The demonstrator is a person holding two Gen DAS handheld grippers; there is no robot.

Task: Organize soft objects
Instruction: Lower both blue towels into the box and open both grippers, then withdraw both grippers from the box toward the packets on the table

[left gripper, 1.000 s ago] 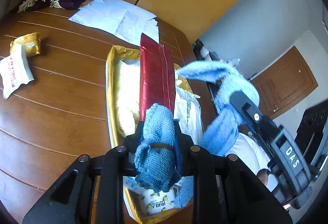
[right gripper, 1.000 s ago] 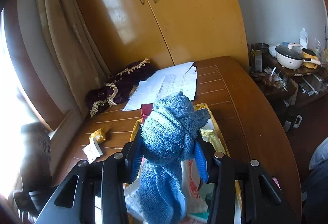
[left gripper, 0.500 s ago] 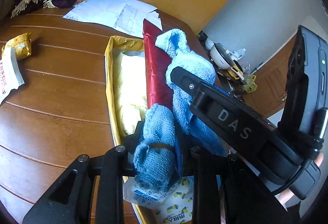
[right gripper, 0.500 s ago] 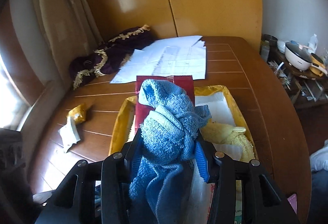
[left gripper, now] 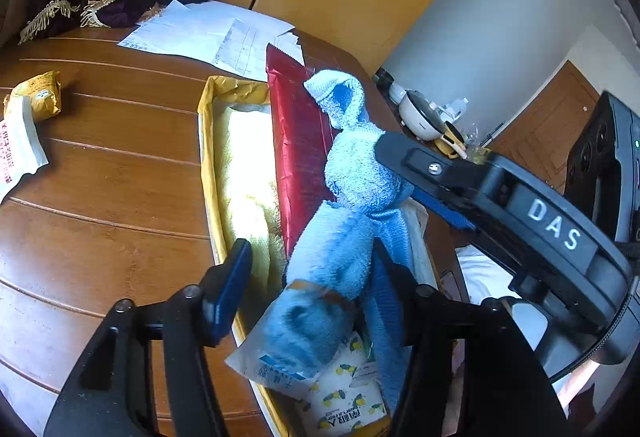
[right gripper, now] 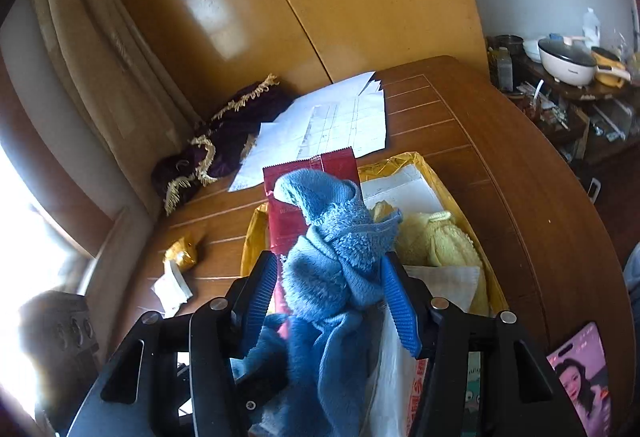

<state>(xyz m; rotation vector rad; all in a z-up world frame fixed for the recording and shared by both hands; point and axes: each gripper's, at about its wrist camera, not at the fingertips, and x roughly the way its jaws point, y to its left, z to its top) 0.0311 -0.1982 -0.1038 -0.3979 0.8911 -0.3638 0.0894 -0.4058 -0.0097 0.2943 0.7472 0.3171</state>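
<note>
Blue terry-cloth towel, bunched, sits between the right gripper fingers, which clamp it above the yellow-lined tray. The left gripper stands apart, the towel's lower end brushing its right finger. Lower it gently beside the red foil packet before letting go.

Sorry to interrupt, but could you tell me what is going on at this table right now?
A person with a handheld gripper in each hand is putting a blue towel into a yellow-lined box on the wooden table. The towel lies over a red packet, beside a yellow cloth. The left gripper stands wide open, only one finger against the towel. The right gripper brackets the bunched towel, though its jaws look partly spread, so I cannot tell whether it is gripping.
</note>
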